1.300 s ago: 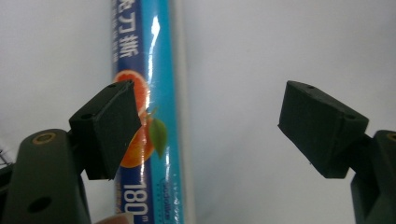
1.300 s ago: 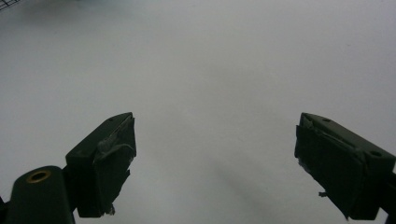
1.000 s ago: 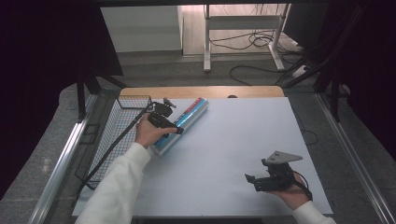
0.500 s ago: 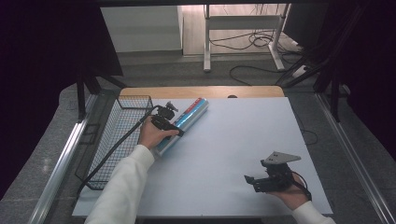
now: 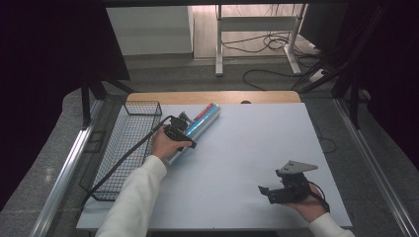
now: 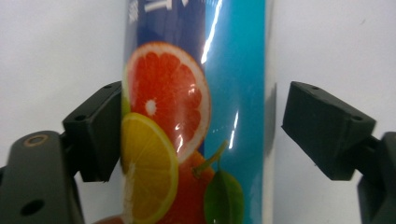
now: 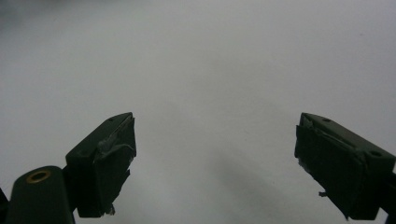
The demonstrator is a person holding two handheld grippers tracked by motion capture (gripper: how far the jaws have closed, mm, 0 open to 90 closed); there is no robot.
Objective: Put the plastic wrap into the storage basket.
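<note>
Blue tube point(image 6: 196, 116) — ends cropped | left claw point(image 6: 196, 135) astride — right gap

My matt black plastic left gripper point(image 6: 194, 128) straddles the glossy blue foil-wrapped tube with printed citrus slices point(image 6: 196, 116); smooth matt white table point(image 5: 257, 148), thin black wire mesh basket point(image 5: 123, 143), bare wood strip point(image 5: 212, 97) along the far edge.

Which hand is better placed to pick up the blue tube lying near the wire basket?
Left. The left tool already straddles the tube, though one pad stands just clear, so it is not yet clamped. The right tool sits open at the table's near right corner, far from it.
</note>
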